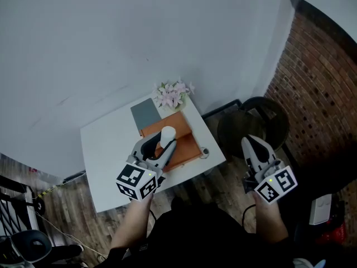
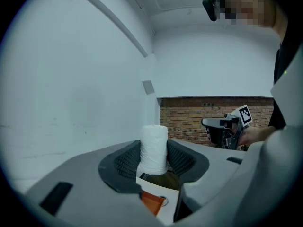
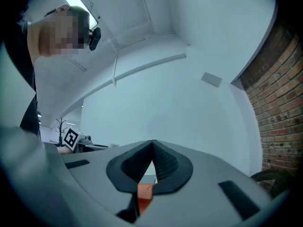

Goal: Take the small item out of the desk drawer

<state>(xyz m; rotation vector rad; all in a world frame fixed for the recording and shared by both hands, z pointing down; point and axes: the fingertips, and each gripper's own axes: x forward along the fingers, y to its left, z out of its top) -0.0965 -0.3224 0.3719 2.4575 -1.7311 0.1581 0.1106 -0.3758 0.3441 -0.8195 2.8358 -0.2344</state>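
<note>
A bunch of pale pink flowers (image 1: pixel 173 94) stands at the far corner of the white counter (image 1: pixel 109 149), with a flat grey pad (image 1: pixel 146 115) just beside it to the left. Right of the counter a round black seat (image 1: pixel 254 124) sits on the wood-plank floor (image 1: pixel 72 205). A brick wall (image 1: pixel 323 88) fills the right edge of the frame and a plain white wall (image 1: pixel 111 38) the upper left. A small white box (image 1: pixel 322 210) lies at lower right, and a black wheeled base (image 1: pixel 28 247) at lower left.

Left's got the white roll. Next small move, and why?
Probably carry the white roll sideways to the bare tabletop and set it down. The left gripper is clamped on it, over the open orange drawer; the right gripper is shut, empty, off to the side.
</note>
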